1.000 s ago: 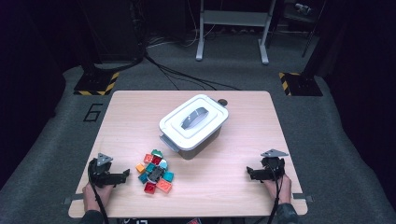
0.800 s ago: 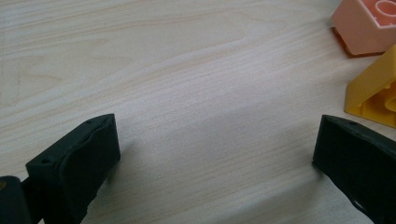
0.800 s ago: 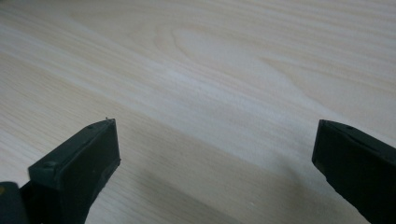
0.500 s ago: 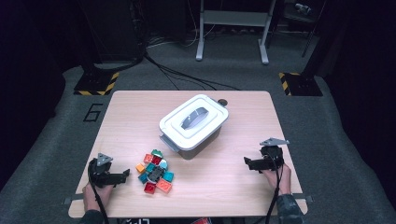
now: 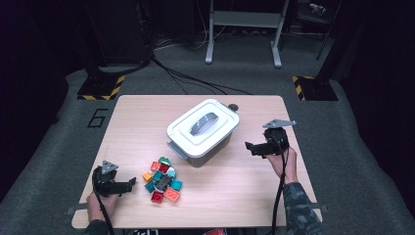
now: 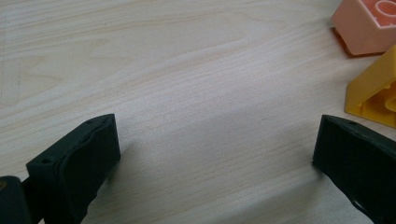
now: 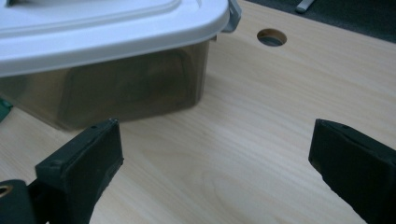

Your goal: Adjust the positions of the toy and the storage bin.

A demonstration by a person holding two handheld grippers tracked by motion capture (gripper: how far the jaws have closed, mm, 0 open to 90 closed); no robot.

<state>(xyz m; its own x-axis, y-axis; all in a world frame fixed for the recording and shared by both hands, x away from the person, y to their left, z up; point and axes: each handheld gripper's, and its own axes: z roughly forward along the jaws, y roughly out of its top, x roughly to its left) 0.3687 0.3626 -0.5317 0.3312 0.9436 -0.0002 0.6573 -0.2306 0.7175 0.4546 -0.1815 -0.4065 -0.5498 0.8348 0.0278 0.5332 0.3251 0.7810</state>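
A closed storage box (image 5: pixel 203 134) with a white lid and smoky see-through walls stands mid-table, its wall close ahead in the right gripper view (image 7: pixel 116 88). A pile of several coloured toy bricks (image 5: pixel 161 180) lies in front of it. My right gripper (image 5: pixel 250 147) hangs open above the table, right of the box, jaws wide apart (image 7: pixel 212 168) with nothing between them. My left gripper (image 5: pixel 128 184) rests open at the near left, just left of the pile. Bare wood lies between its jaws (image 6: pixel 215 158), with a yellow brick (image 6: pixel 373 95) and an orange brick (image 6: pixel 366 23) ahead to the right.
The wooden table (image 5: pixel 147 122) has a round cable hole (image 5: pixel 233 107) behind the box, also seen in the right gripper view (image 7: pixel 272 37). Dark floor with cables and a metal stand (image 5: pixel 243 29) lies beyond the table's far edge.
My right gripper has risen and moved forward toward the box's right side. The left gripper, the bricks and the box have stayed put.
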